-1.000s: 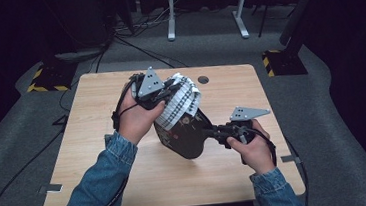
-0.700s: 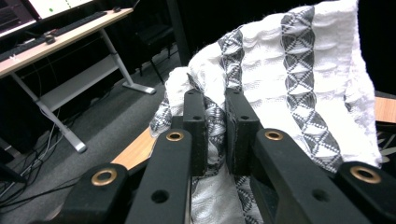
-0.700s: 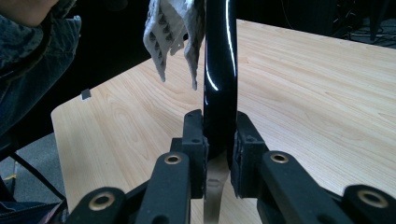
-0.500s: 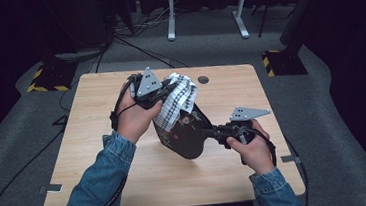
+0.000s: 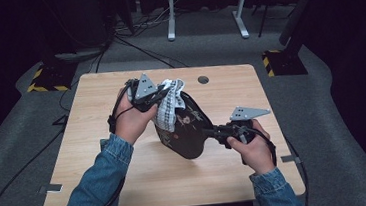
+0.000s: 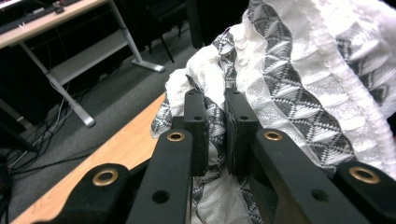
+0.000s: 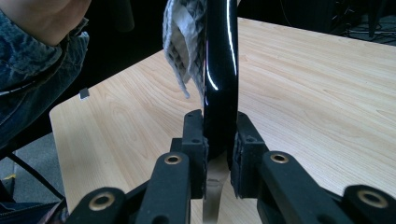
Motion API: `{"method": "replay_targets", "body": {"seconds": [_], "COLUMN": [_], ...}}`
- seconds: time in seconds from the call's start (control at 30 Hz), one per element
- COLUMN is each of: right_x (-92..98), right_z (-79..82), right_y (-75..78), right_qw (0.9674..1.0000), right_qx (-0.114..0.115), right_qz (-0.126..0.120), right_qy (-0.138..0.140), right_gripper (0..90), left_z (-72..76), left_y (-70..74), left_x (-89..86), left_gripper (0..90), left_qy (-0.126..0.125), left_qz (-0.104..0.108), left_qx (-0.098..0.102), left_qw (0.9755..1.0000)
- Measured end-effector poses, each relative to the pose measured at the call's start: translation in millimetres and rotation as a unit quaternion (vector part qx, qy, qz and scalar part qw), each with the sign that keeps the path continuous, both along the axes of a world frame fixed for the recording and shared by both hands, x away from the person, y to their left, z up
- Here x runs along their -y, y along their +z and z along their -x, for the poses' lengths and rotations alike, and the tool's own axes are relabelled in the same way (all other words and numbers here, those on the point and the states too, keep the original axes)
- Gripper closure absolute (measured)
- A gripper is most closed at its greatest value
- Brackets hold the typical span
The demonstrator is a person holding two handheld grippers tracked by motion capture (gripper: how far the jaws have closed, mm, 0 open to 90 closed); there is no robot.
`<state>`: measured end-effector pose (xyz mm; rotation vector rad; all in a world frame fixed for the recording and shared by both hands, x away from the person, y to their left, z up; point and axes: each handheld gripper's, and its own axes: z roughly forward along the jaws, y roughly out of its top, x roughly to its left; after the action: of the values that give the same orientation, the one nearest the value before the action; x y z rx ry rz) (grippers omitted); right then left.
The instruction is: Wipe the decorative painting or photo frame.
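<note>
Above the tabletop (image 5: 127, 178), your right tool (image 7: 219, 140) clamps the black dish (image 5: 188, 127) on edge while your left tool (image 6: 215, 123) pinches the patterned cloth (image 5: 169, 106) against it; pressing too hard could twist the dish loose.

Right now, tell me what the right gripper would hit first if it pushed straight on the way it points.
The right gripper is already shut on the rim of the black plate, so it would drive that plate forward. Beyond it hangs the patterned cloth held by the left gripper; depth is unclear.
</note>
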<state>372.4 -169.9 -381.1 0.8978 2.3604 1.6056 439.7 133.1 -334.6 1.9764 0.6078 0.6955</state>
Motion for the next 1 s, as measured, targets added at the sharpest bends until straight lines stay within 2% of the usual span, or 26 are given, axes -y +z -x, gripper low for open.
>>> {"method": "replay_targets", "body": {"seconds": [0.3,1.0], "right_x": [-0.2,-4.2], "right_z": [-0.3,0.8], "right_y": [-0.2,0.3], "right_qw": [1.0000,1.0000], "right_qx": [0.002,0.005], "right_qz": [0.001,0.000], "right_qy": [-0.001,-0.003], "right_gripper": [78.7,78.8], "left_z": [-4.3,-4.6], "left_y": [-12.5,-32.8], "left_x": [-4.4,-18.3], "left_gripper": [81.6,81.6], "left_qy": [0.004,0.025], "left_qz": [-0.012,-0.006], "left_qx": [-0.023,-0.035], "left_qw": [0.9996,0.9990]}}
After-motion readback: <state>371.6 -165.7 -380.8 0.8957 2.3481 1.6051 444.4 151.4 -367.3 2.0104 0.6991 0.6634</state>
